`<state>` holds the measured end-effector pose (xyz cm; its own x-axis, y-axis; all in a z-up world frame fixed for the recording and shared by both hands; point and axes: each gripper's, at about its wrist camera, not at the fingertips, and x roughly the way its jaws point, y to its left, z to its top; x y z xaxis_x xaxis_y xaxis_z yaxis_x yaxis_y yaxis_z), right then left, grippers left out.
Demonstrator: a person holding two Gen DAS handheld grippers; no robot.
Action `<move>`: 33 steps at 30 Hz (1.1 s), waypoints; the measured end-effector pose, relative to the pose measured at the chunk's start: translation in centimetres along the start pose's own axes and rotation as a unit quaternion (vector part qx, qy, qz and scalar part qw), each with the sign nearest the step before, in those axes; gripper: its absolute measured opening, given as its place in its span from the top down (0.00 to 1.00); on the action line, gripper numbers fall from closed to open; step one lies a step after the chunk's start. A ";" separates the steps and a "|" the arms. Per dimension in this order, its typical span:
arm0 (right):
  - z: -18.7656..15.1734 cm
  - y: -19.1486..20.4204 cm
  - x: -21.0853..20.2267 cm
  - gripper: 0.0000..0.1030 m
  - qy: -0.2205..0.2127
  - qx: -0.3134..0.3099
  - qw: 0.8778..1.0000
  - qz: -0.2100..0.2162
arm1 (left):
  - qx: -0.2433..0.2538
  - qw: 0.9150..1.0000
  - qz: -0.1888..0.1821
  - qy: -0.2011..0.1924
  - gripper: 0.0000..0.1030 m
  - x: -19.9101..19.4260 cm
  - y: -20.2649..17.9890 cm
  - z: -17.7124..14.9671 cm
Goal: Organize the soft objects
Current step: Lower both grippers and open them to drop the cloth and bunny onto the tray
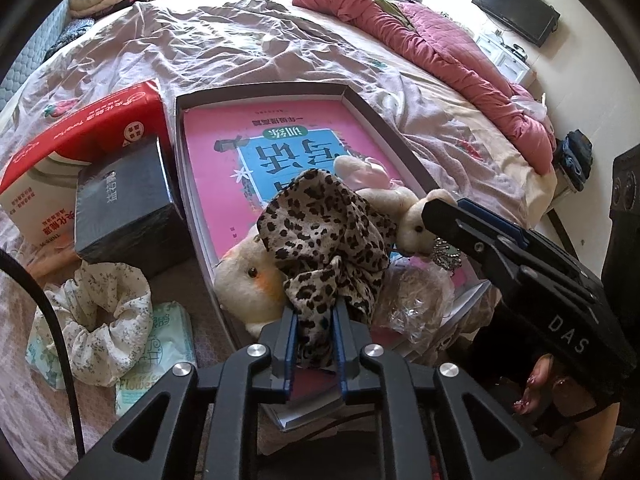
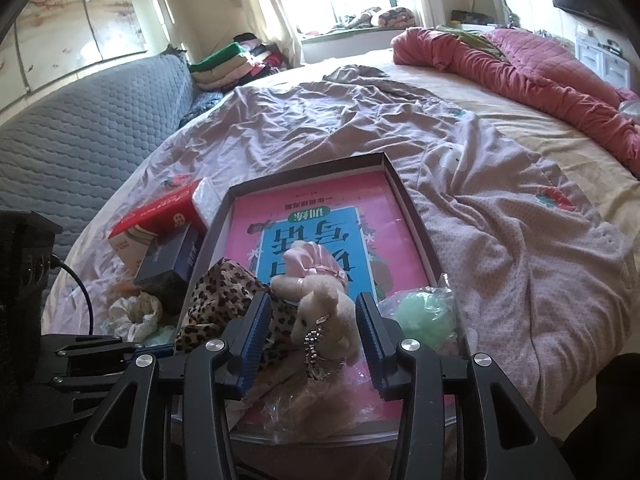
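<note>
The left gripper (image 1: 314, 320) pinches the leopard scrunchie (image 1: 324, 236) over the box (image 1: 352, 92), while the right gripper (image 2: 312, 320), jaws apart, straddles the small plush bear (image 2: 324, 316), seemingly to gather both there.

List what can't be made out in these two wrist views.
- Left wrist view: the cream plush toy with an orange cheek is half buried under the leopard-print fabric scrunchie.
- Right wrist view: the pale green item in crinkled clear plastic is blurred behind the wrap.
- Both views: the pink book's lower cover is covered by toys.
</note>
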<state>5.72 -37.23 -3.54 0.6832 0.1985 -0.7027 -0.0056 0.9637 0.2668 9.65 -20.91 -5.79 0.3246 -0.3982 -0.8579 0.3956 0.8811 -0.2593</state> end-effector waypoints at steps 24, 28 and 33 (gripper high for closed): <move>0.7 0.1 -2.9 0.32 -0.031 -0.006 0.998 -0.054 | -0.004 0.998 0.031 -0.045 0.43 -4.3 0.5 0.0; 0.8 0.5 -3.3 0.30 -0.033 -0.010 0.998 -0.057 | -0.008 0.998 0.038 -0.050 0.42 -5.0 0.9 -0.2; 1.0 1.0 -4.0 0.28 -0.039 -0.017 0.997 -0.058 | -0.007 0.997 0.049 -0.060 0.39 -6.1 1.2 -0.5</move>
<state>3.76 -37.24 0.17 0.7359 0.0714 -0.6733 0.0540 0.9851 0.1634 7.78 -17.29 -1.10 0.4624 -0.3362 -0.8204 0.3445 0.9207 -0.1831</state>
